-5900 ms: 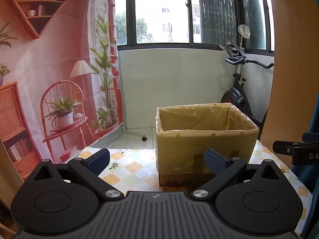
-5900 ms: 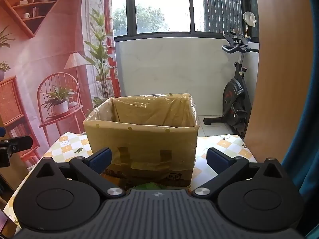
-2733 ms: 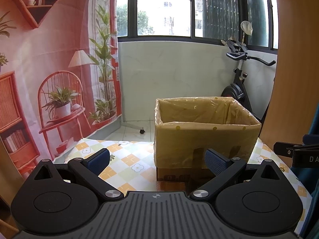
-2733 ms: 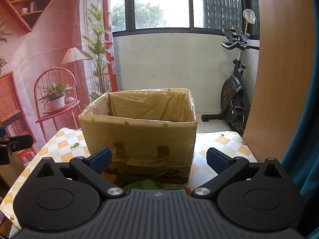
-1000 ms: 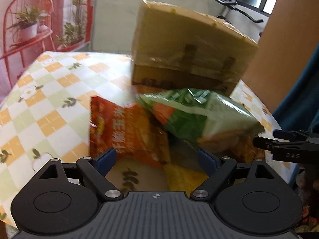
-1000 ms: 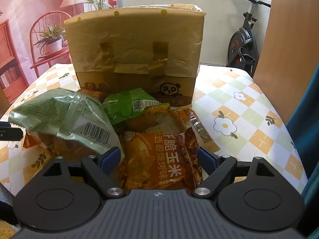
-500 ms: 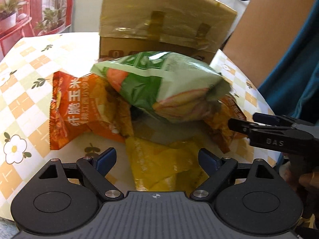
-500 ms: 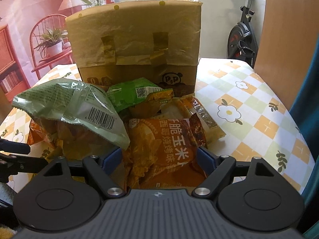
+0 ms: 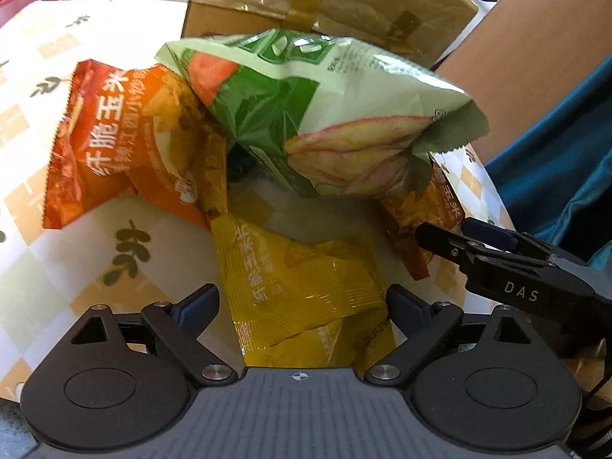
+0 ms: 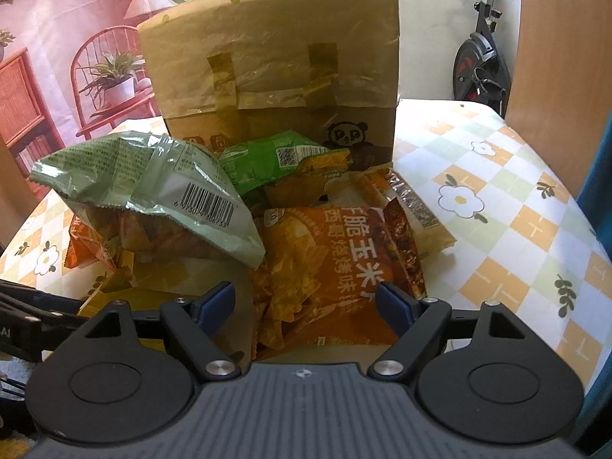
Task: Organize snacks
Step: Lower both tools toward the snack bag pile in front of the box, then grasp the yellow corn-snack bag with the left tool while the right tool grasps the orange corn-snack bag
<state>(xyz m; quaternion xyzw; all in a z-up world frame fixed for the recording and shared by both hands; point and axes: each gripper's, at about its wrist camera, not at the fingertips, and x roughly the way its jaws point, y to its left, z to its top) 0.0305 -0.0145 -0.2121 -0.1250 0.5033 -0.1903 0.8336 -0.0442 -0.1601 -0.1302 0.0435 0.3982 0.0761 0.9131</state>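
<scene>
Nothing looks sorted yet: every snack in view lies heaped on the surface (image 10: 516, 206) in front of the cardboard box (image 10: 275, 61), whose inside cannot be seen from here. The big green bag (image 9: 317, 114) rests on top of the orange packets (image 9: 114, 141), with a yellow packet (image 9: 302, 290) nearest. The left claw (image 9: 302, 302) is opening, straddling the yellow packet without pressing it. The right claw (image 10: 306, 302) stands wide over an orange packet (image 10: 336, 260), gripping nothing (first pick apparently pending). All packing remains.
</scene>
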